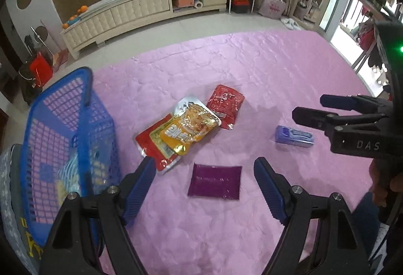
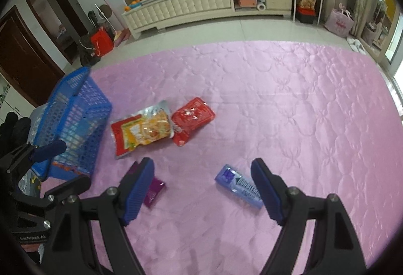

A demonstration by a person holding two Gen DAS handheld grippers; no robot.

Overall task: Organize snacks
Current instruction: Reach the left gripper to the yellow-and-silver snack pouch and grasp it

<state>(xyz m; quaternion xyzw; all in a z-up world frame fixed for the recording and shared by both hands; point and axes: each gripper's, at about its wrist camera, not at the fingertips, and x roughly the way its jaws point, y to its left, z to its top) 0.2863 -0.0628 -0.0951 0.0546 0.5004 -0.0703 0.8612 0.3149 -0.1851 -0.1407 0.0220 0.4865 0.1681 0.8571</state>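
Note:
Snack packets lie on a pink quilted mat point(image 1: 252, 78). A dark purple packet point(image 1: 215, 181) lies flat just ahead of my left gripper point(image 1: 205, 179), which hangs open and empty above it. Beyond it is a pile of yellow and red packets point(image 1: 181, 131) with a red packet point(image 1: 225, 104) at its far right. A light blue packet point(image 2: 239, 185) lies by the right finger of my right gripper point(image 2: 202, 179), also open and empty. The purple packet point(image 2: 155, 190) shows partly behind that gripper's left finger. A blue lattice basket point(image 1: 68, 139) with some packets inside stands at the left.
The right gripper point(image 1: 314, 111) reaches in from the right edge of the left wrist view, near the light blue packet point(image 1: 293, 136). A cream low cabinet point(image 2: 201, 6) lines the far wall beyond a tiled floor strip. Bags and a red bucket point(image 2: 100, 43) stand by a doorway.

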